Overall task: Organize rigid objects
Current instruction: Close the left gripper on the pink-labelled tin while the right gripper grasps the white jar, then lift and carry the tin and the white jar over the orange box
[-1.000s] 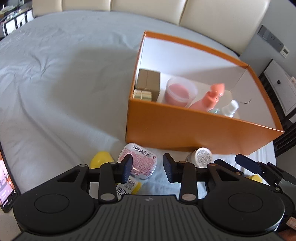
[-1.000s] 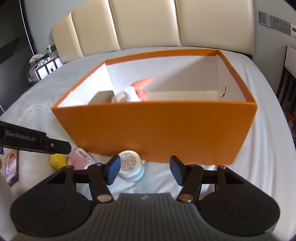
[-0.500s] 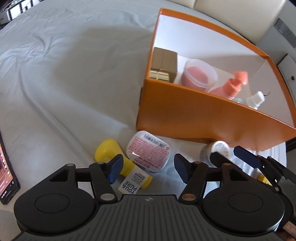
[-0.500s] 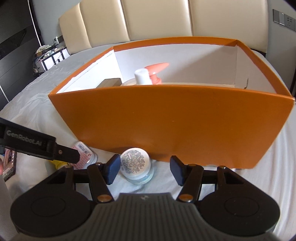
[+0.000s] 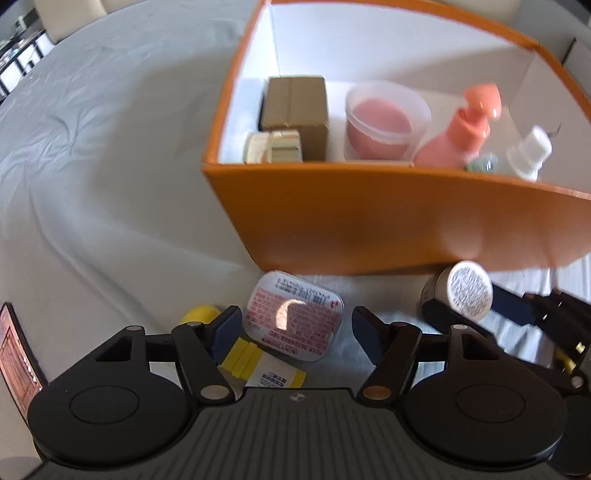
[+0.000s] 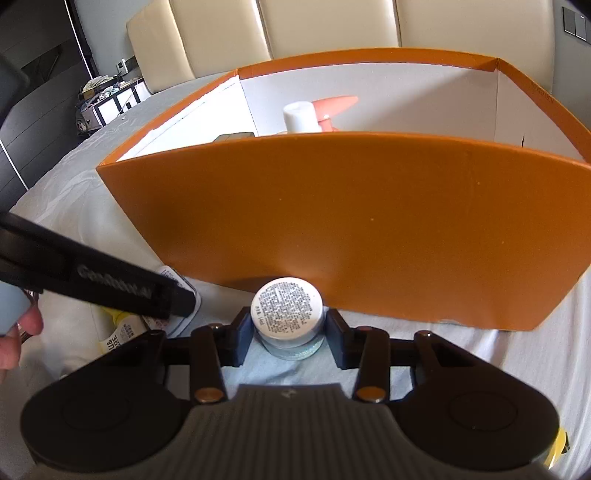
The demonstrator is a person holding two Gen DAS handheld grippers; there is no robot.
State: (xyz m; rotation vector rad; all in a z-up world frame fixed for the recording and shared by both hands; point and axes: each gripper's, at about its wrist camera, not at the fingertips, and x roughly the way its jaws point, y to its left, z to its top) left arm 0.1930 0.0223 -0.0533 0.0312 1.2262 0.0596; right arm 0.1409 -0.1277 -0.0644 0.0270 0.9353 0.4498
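An orange box (image 5: 388,221) stands on the bed; it holds a brown carton (image 5: 295,107), a pink tub (image 5: 384,122), a pink pump bottle (image 5: 458,136) and a white-capped bottle (image 5: 528,155). My left gripper (image 5: 291,328) is open around a flat clear case with red print (image 5: 295,317), which lies over a yellow tube (image 5: 258,362). My right gripper (image 6: 286,332) is shut on a small round jar with a printed white lid (image 6: 286,306), in front of the box wall (image 6: 369,221). The jar also shows in the left wrist view (image 5: 465,290).
A phone (image 5: 18,354) lies at the left edge of the bed sheet (image 5: 92,166). A cream headboard (image 6: 332,33) stands behind the box. The left gripper's body (image 6: 92,280) crosses the right wrist view at left.
The left gripper has moved forward and down so its open fingers flank the printed case. The right gripper has advanced and closed on the round jar.
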